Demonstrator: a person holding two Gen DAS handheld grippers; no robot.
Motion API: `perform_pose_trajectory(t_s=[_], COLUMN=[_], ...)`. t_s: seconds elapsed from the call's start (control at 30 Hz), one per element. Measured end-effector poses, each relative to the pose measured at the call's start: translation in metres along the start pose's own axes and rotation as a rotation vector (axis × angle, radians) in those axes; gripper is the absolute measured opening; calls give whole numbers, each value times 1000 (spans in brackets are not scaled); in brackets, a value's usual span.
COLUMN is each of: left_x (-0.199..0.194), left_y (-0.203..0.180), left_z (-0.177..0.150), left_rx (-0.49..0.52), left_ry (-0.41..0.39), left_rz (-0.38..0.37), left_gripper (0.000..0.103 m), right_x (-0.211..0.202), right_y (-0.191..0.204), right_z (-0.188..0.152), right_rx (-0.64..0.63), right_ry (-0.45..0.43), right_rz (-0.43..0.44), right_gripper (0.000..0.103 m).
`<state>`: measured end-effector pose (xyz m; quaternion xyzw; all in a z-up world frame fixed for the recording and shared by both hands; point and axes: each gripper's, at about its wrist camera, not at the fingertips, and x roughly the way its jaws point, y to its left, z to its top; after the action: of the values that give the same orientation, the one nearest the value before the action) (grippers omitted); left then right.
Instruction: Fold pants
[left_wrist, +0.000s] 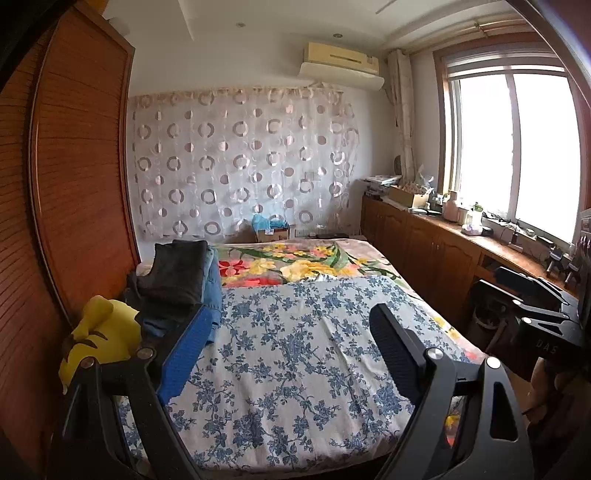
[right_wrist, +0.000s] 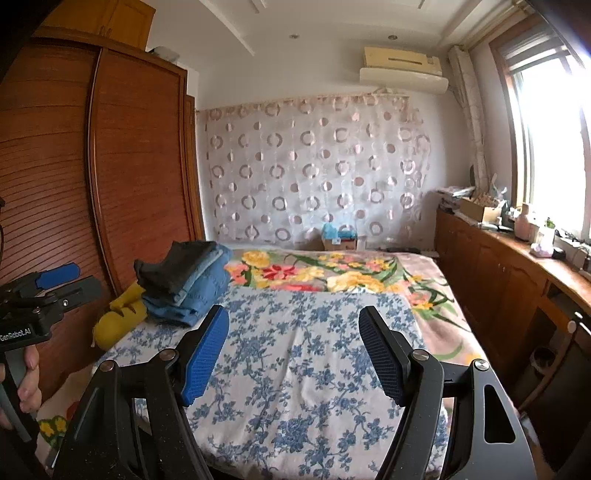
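Observation:
A stack of folded pants, dark grey on top (left_wrist: 176, 275) and blue denim below (left_wrist: 214, 291), lies at the bed's left side; it also shows in the right wrist view (right_wrist: 188, 280). My left gripper (left_wrist: 291, 343) is open and empty above the blue-flowered sheet (left_wrist: 295, 350), right of the stack. My right gripper (right_wrist: 293, 350) is open and empty over the same sheet (right_wrist: 295, 369). The left gripper also shows at the left edge of the right wrist view (right_wrist: 55, 286), and the right gripper at the right edge of the left wrist view (left_wrist: 532, 295).
A yellow plush toy (left_wrist: 103, 339) lies beside the stack by the wooden wardrobe (left_wrist: 74, 184). A bright flowered blanket (left_wrist: 295, 266) covers the far bed. Wooden cabinets with clutter (left_wrist: 443, 236) run under the window at right. A box (left_wrist: 271, 230) stands by the curtain.

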<state>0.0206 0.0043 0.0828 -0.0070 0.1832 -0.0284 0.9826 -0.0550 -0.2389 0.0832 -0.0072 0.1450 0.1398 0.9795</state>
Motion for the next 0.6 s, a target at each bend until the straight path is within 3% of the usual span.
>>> perform_pose_trajectory(t_s=[0.6], left_x=[-4], left_y=[3], left_z=[-1], left_rx=[-3], left_ry=[0], left_rz=[2], left_gripper=[88], right_x=[4], right_y=[0], right_z=[-3], right_rx=[0], right_ry=[-5], right_rz=[-8], right_gripper=[75])
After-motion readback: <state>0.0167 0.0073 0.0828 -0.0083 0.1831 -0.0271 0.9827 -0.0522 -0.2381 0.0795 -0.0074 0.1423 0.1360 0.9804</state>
